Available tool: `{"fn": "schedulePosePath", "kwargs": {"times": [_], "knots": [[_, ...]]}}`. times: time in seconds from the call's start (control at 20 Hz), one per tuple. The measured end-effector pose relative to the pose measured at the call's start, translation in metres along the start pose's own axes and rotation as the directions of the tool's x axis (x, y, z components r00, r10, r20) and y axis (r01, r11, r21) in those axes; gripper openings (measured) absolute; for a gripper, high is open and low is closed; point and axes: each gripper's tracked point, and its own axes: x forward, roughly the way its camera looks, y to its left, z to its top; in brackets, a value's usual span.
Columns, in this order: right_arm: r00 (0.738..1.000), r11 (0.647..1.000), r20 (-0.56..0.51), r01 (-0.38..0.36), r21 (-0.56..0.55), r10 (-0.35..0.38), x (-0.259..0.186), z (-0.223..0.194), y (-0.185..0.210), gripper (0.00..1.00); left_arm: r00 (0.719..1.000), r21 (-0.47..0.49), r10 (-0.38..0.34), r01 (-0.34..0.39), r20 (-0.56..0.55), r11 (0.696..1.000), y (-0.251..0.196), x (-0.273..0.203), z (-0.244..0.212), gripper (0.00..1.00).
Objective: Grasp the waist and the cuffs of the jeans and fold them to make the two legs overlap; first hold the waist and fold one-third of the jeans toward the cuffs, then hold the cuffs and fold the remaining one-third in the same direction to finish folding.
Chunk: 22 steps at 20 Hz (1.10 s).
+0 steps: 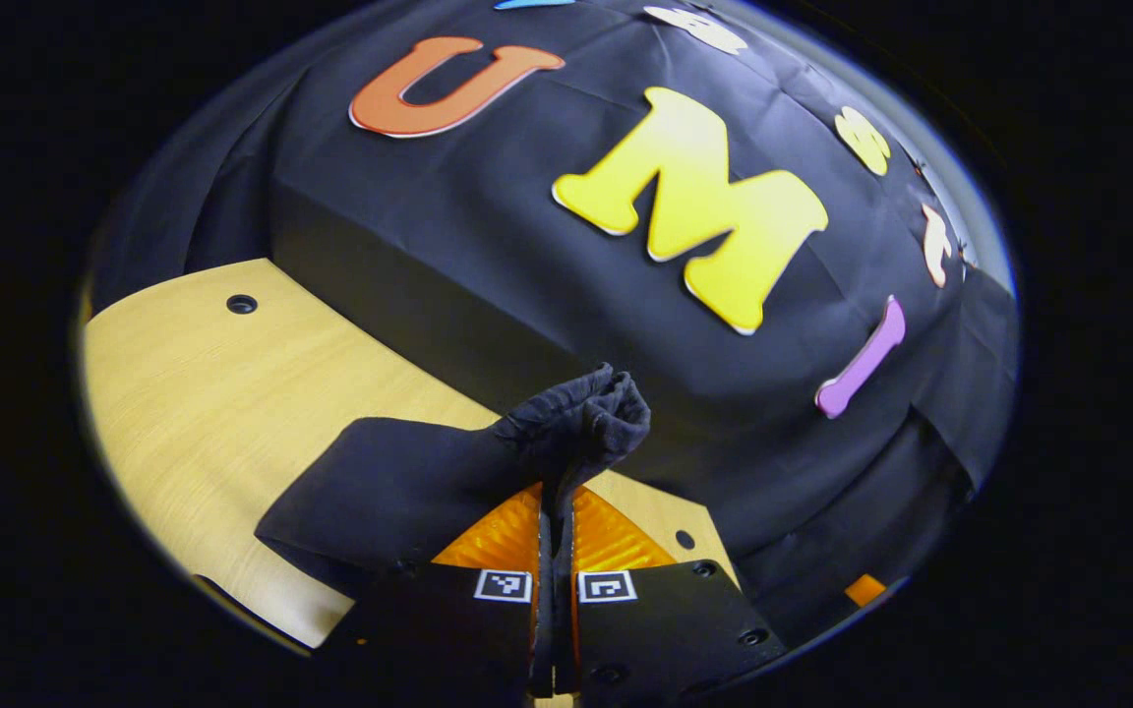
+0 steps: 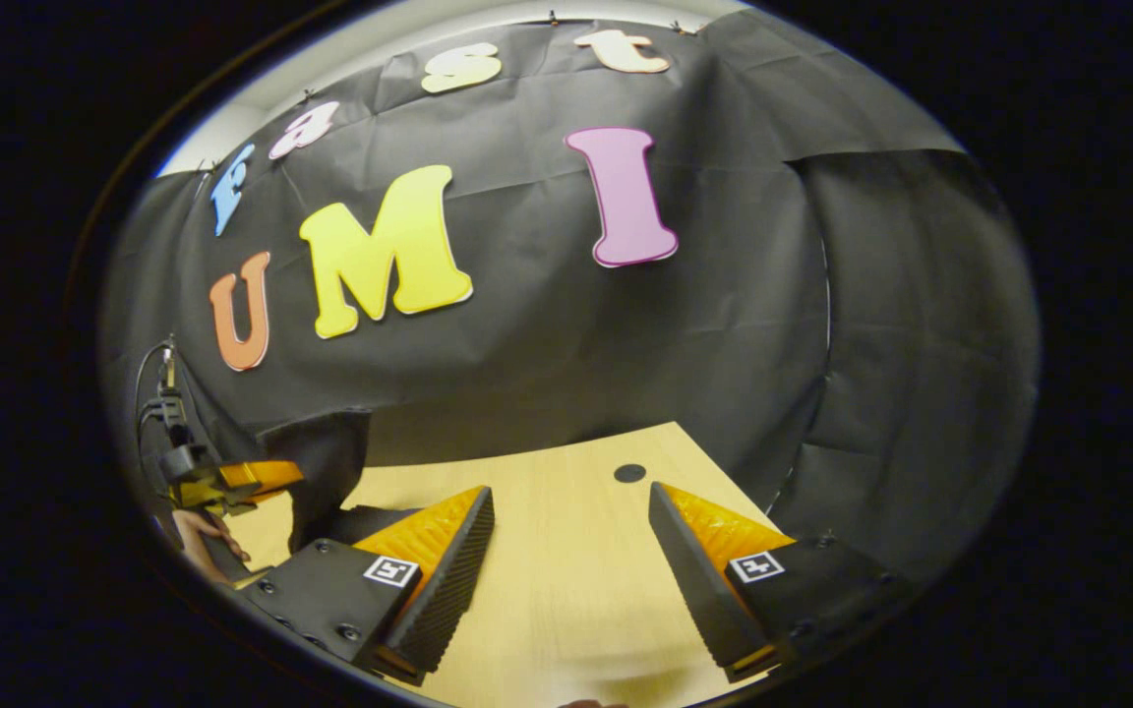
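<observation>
**Dark jeans pinched and lifted by the left gripper; right gripper spread over bare wood**

The dark, soft denim jeans [image 1: 409, 492] hung in a bunch from the left gripper [image 1: 555, 501], whose two fingers were pressed together on a gathered wad of the cloth, raised above the pale wooden bench [image 1: 193, 393]. The rest of the cloth draped down and to the left, toward the bench's near edge. In the right gripper view the left gripper [image 2: 232, 480] showed far off at the left, held by a hand [image 2: 201, 536], with the jeans [image 2: 330, 462] hanging beside it as a dark sheet.

The right gripper [image 2: 571, 570] hovered over the bench [image 2: 566, 600] with its fingers spread wide and nothing between them.

Which part of the jeans was gripped could not be told; the folds were too dark. The hanging cloth hid the bench behind it. A small round hole [image 2: 629, 473] lay near the bench's far edge, under the black cloth wall [image 2: 685, 344].
</observation>
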Motion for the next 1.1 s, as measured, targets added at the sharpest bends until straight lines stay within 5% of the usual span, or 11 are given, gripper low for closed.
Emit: {"fn": "schedulePosePath", "kwargs": {"times": [0.45,0.5,0.7,1.1], "knots": [[0.998,0.997,-0.016,0.063,0.054,-0.062,-0.012,-0.009,-0.034,0.99,0.973,0.119,0.058,-0.032,-0.225,0.992,0.009,0.036,-0.130,0.07],[0.998,0.996,-0.016,0.061,0.059,-0.061,-0.012,-0.009,-0.034,0.99,0.973,0.097,0.031,-0.009,-0.228,0.995,0.004,0.035,-0.134,0.00],[0.999,0.998,-0.018,0.041,0.051,-0.041,-0.006,-0.009,-0.023,0.99,0.975,0.178,0.007,0.033,-0.220,0.983,-0.016,0.034,-0.140,0.96],[0.999,0.999,-0.021,0.025,0.038,-0.024,-0.005,-0.008,-0.005,0.99,0.973,0.174,-0.063,0.103,-0.222,0.979,-0.043,-0.003,-0.127,0.99]]}}
